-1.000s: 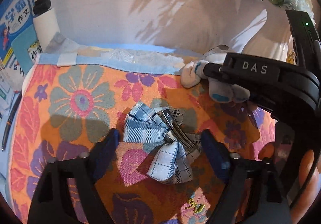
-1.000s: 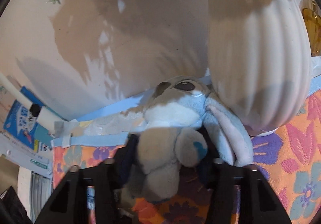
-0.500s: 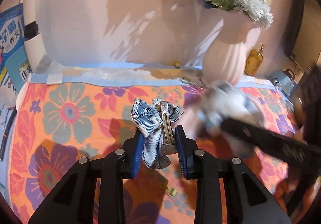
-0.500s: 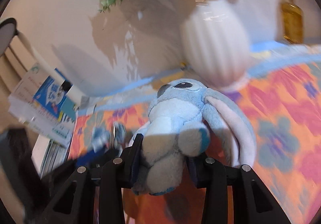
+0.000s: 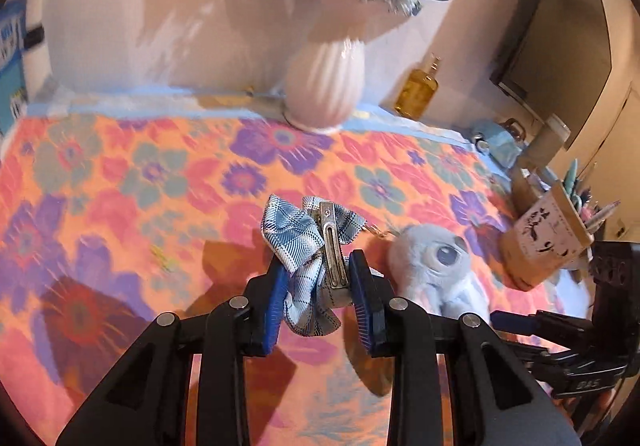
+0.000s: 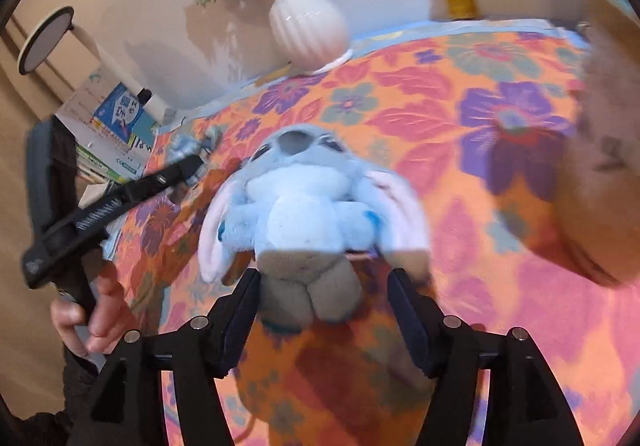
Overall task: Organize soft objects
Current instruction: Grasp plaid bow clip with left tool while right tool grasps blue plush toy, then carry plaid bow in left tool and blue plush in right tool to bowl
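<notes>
Two soft things are in play: one plaid bow hair clip [image 5: 308, 242] and one plush toy [image 6: 304, 214]. Each of the two tongs has one of them between its fingers.

The left gripper [image 5: 318, 302] is clamped on the bow, its blue pads pressed against the bunched fabric and the clip's metal bar, holding it clear above the middle of the table. The right gripper [image 6: 322, 308] has just been opening; its jaws stand apart with the toy's grey feet between them. The left pad is at the toy's side, the right one clear of it. The toy lies towards the right-hand edge of the table, face up in the left wrist view.

The table carries one floral cloth [image 5: 120, 182], woven, orange with pink, purple and teal flowers, edged at the back by a pale blue strip. Against the back edge stands one white ribbed vase [image 5: 326, 86], rounded and glossy, filled with flowers. Just to its right is one amber bottle [image 5: 418, 90]. Near the right edge, close beside the toy, stands one cardboard pen holder [image 5: 544, 238] with pens sticking out. A stack of books [image 6: 116, 126] sits beyond the left edge.

The bow is thin blue-and-white checked fabric, crumpled into folds. The toy is fuzzy, pale blue with long pinkish ears and one dark glossy eye showing. A person's hand [image 6: 94, 310] grips the left tool's handle.
</notes>
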